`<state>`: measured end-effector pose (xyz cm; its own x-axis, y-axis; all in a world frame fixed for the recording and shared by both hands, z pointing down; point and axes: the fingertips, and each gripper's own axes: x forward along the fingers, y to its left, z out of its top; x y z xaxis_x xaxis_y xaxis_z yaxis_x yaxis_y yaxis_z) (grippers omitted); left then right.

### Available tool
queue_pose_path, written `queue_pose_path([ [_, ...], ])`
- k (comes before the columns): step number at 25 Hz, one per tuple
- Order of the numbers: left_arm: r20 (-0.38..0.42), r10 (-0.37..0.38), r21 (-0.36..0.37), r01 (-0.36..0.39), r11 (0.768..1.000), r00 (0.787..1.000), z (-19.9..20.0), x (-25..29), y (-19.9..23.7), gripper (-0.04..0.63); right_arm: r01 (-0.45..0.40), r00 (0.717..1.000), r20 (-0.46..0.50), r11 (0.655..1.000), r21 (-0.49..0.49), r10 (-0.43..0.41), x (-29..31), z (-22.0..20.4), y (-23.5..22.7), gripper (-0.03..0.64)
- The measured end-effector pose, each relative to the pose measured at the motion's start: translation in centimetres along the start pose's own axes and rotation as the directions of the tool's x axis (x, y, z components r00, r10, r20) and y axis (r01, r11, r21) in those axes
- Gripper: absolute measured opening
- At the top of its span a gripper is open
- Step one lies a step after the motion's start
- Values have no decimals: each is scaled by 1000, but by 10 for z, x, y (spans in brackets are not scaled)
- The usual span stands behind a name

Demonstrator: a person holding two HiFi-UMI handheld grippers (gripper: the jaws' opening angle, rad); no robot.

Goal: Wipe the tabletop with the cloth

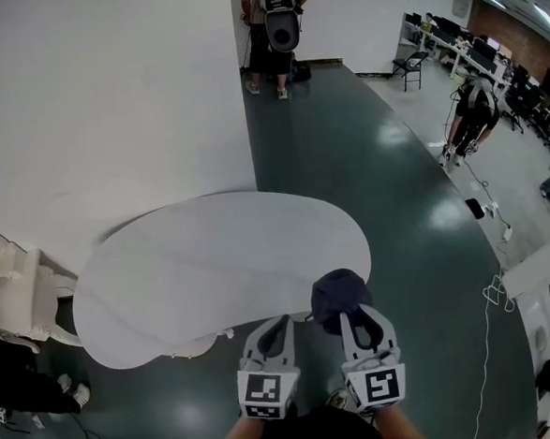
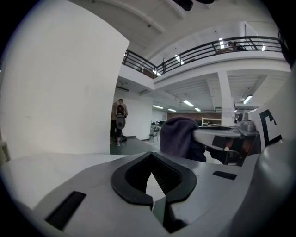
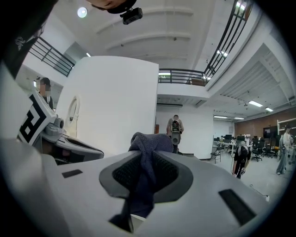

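Observation:
A dark blue cloth (image 1: 339, 297) is bunched in my right gripper (image 1: 357, 313), which is shut on it. The same cloth (image 3: 147, 162) sticks up between the closed jaws in the right gripper view. Its bundle hangs at the near right edge of the white rounded tabletop (image 1: 212, 265). My left gripper (image 1: 276, 328) is beside it on the left, shut with nothing between its jaws, just off the table's near edge. In the left gripper view the cloth (image 2: 178, 136) shows to the right, held by the other gripper.
A white wall (image 1: 107, 94) rises behind the table. White furniture (image 1: 7, 279) stands at the left. A dark green floor (image 1: 374, 160) spreads to the right and back, with a person (image 1: 276, 26) standing far off and another (image 1: 469, 111) near desks at the right.

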<state>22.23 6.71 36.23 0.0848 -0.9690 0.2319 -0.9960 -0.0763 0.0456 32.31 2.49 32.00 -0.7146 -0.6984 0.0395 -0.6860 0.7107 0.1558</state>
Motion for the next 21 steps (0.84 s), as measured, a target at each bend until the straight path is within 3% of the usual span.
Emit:
queue_pose_path([
  [3, 27, -5, -1, 5, 1000, 1000, 9, -2, -30, 3, -28, 998, 58, 999, -18, 29, -15, 12, -9, 57],
  [7, 17, -20, -42, 21, 999, 1000, 3, -3, -60, 3, -58, 996, 63, 998, -20, 59, -34, 8, -17, 57],
  [10, 15, 9, -6, -8, 1000, 1000, 4, -1, -77, 3, -72, 995, 73, 997, -23, 74, -46, 6, -30, 57],
  [16, 3, 21, 22, -21, 1000, 1000, 5, 2, -85, 3, -79, 990, 119, 997, -18, 81, -49, 11, -35, 57],
  [21, 5, 21, 26, -21, 999, 1000, 5, 2, -96, 3, -84, 992, 87, 996, -28, 86, -54, 5, -42, 57],
])
